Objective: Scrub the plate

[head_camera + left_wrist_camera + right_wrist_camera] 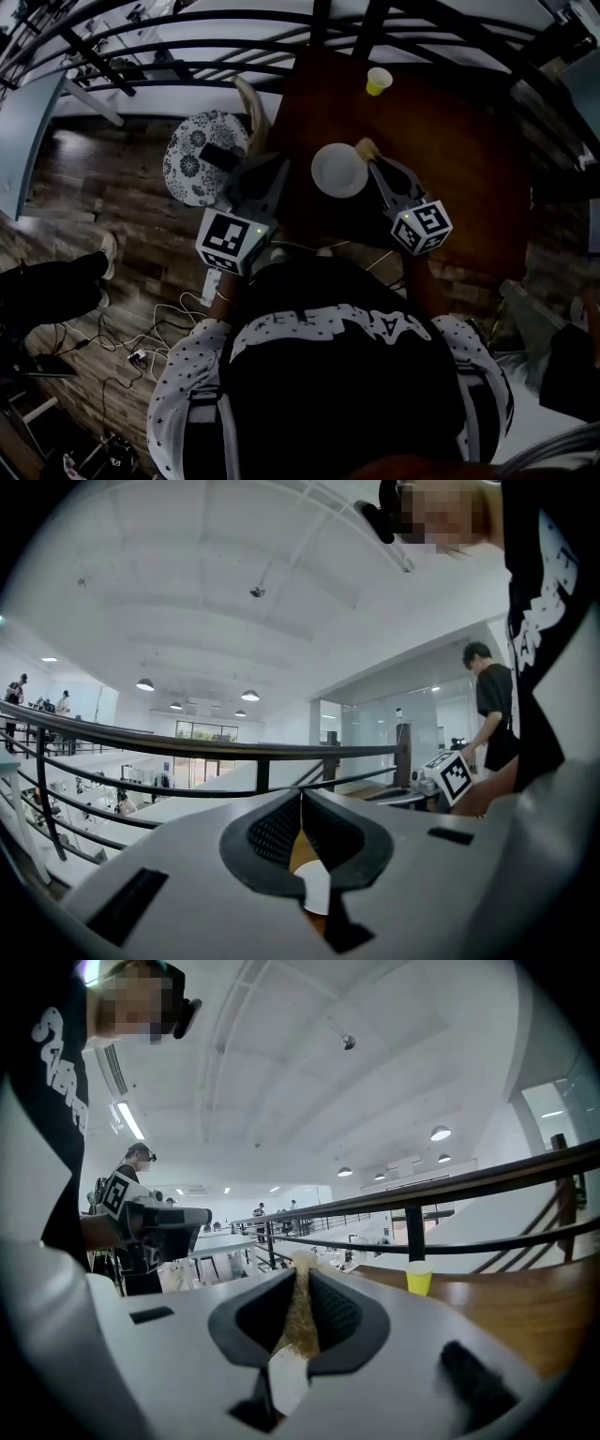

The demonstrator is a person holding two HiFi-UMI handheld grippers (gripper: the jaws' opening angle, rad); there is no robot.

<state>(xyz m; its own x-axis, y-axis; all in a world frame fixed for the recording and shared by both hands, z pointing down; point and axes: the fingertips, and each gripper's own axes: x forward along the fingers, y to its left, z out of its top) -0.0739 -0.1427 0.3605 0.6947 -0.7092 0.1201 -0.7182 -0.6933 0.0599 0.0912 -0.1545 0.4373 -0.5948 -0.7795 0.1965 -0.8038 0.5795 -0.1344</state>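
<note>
The plate [339, 171] lay flat on the dark wooden table [450, 141], between the tips of the two grippers. The left gripper [281, 165] sat just beside the plate's left rim with its jaws pressed together on nothing; only table and a sliver of white plate showed through the gap beneath them. The right gripper [373, 161] was clamped on a tan, fibrous scrubbing pad [300, 1309], whose free end stuck out past the jaw tips at the plate's right rim. Whether the pad touched the plate could not be told from any view.

The main risk appeared to be the plate sliding. Nothing held it: the left gripper was closed next to it, not on it. A scrubbing stroke pushed away from the right gripper would likely have shoved the plate towards the left gripper and the table edge just beyond, with floor and a patterned stool [202, 155] below. Opening the left jaws onto the rim, or bracing them firmly against it, would probably have prevented that.

A second risk lay in the pad. It was pinched edge-on, so sideways drag on the plate could have bent it or pulled it from the jaws, leaving hard jaw tips scraping the surface.

The yellow cup [378, 82] stood well beyond the right gripper, so only a very wide stroke seemed likely to tip it.
</note>
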